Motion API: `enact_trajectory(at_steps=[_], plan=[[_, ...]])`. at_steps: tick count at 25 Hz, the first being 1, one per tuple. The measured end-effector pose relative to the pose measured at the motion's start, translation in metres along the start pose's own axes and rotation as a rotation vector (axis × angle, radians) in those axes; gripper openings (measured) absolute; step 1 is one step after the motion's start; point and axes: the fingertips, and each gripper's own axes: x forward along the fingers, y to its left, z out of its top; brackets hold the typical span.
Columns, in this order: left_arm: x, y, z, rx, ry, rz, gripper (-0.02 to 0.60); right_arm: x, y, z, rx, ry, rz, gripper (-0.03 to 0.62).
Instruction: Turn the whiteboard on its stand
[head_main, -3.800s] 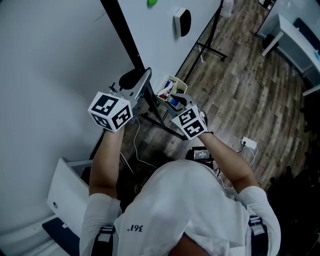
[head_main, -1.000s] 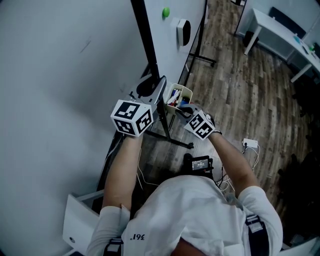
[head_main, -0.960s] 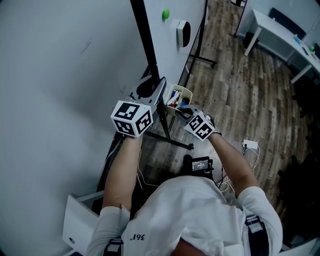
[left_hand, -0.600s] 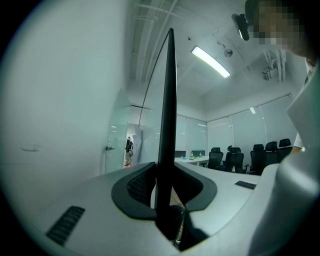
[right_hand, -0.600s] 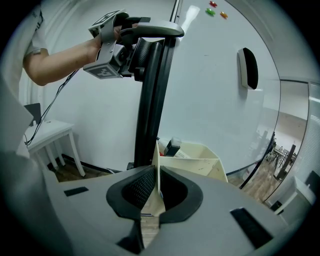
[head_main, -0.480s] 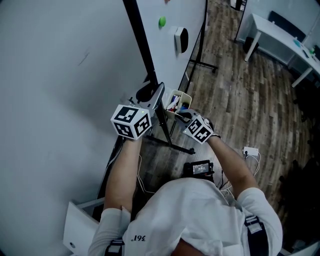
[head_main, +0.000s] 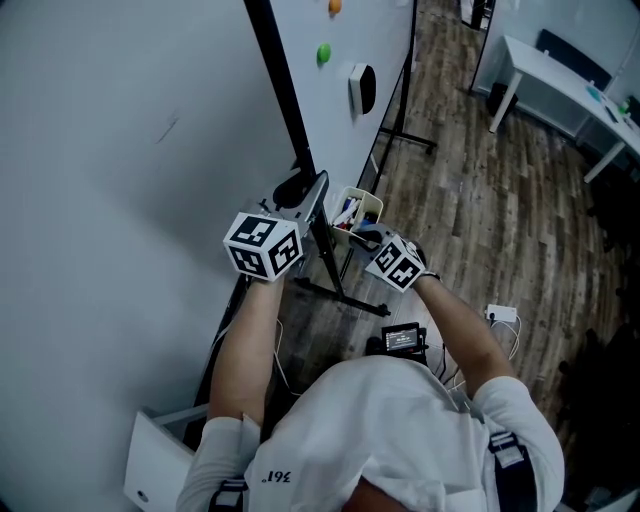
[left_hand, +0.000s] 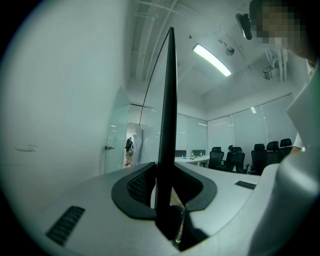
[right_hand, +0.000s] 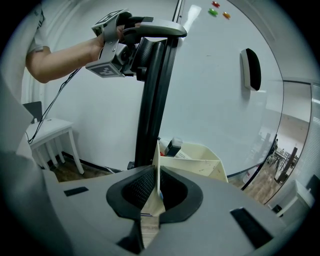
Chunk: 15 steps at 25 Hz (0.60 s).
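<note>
closest to me, the left tongs (left_hand: 166, 200) are clamped on the black frame (head_main: 283, 80) that runs up the whiteboard's side edge. just beside and below them, the right tongs (right_hand: 157, 195) are pinched on the thin wall of the cream tray (right_hand: 200, 167) next to that frame. i'd say the turn should be driven from the frame grip. that bar looks stiff, while the tray wall looks thin and likely to flex, so the right hand would do better guiding than hauling. both hands ought to sweep together in one slow arc, so the pens (right_hand: 173, 146) in the tray don't spill and the board doesn't twist between the two grips. the whiteboard (head_main: 330, 120) itself rises just past the tongs, close to the wall (head_main: 120, 150), on its stand. counting outward: two tongs, one tray, one board, one eraser (right_hand: 251, 69) stuck on it, three small magnets (right_hand: 212, 12), one stand foot (head_main: 415, 141) showing on the wood floor (head_main: 470, 210), and one white desk (head_main: 560, 75) far off.
</note>
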Motion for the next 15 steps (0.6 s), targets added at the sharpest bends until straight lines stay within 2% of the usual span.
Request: enact_trajectory(at_steps=[15], plan=[[0.0017,0.0024,-0.0012,0.016,-0.008,0.02,0.092,0.0018,-0.002,0.0002,-0.003,-0.007,-0.017,0.044]])
